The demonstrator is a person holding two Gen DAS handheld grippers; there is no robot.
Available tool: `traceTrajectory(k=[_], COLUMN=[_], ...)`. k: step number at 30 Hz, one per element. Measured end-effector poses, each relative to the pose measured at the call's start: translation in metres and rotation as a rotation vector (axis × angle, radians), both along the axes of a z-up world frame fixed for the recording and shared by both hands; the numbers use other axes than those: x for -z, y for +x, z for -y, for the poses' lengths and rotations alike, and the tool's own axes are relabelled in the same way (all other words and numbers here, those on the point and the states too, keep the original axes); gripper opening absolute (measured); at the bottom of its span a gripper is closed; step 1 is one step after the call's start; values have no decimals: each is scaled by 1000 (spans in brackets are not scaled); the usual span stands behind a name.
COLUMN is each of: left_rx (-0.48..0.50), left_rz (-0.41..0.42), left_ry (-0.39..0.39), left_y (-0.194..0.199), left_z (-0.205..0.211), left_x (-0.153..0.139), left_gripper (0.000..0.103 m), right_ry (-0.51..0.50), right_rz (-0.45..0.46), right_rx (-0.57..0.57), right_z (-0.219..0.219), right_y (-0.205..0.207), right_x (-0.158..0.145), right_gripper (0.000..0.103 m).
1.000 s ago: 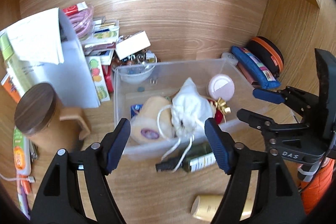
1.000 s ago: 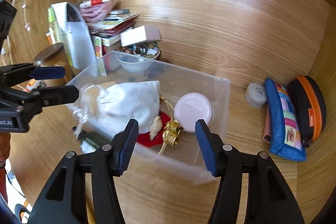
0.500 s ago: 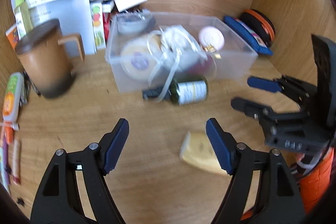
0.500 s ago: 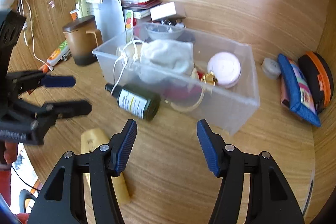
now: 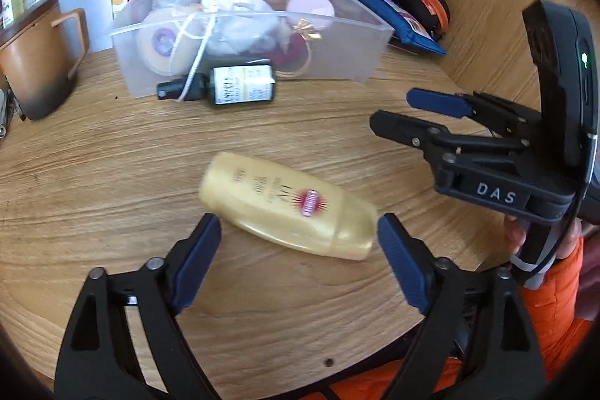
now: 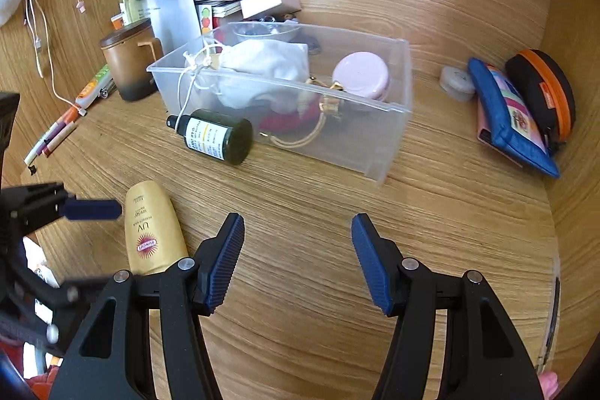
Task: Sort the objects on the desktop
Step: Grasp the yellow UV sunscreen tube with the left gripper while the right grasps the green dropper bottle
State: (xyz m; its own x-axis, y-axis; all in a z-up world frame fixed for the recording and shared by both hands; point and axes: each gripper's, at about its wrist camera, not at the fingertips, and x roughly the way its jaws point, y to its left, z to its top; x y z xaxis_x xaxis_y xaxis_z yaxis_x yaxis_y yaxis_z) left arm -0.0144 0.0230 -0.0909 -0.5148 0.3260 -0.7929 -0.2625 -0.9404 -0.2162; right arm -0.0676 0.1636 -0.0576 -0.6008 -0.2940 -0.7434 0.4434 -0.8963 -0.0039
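Left wrist view looks down on a pale yellow plastic sunscreen bottle [image 5: 288, 207] lying on its side on the wood-grain counter [image 5: 112, 167], its rounded flat body printed with dark lettering and a red sunburst badge, its cap end toward the right. The left tool [image 5: 298, 238] is spread wide, its blue-padded fingers standing on either side of the bottle's near edge without gripping it; whether the pads touch it cannot be told. Beyond the bottle, a dark green glass bottle with a white label and black cap [image 5: 228, 88] lies on its side against the front wall of a clear plastic storage bin [image 5: 337, 62], which holds a white drawstring cloth bag [image 5: 240, 14] and a round pink lidded jar [image 5: 310, 6]. The right tool [image 6: 298, 252] is also wide open and holds nothing, hovering over bare counter to the right of the yellow bottle. A brown mug with a dark wooden lid [image 6: 129, 62] stands left of the bin.
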Motion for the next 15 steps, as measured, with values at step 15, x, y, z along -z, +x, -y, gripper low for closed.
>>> traceTrajectory(k=[15], left_rx=[-121], left_rz=[12], left_ry=[-10], left_y=[-24], left_z=[24], left_x=[9], left_gripper=[84], right_ry=[-7], right_rz=[-22], right_rx=[-37], right_z=[-2], right_y=[0], right_x=[-5], right_gripper=[56])
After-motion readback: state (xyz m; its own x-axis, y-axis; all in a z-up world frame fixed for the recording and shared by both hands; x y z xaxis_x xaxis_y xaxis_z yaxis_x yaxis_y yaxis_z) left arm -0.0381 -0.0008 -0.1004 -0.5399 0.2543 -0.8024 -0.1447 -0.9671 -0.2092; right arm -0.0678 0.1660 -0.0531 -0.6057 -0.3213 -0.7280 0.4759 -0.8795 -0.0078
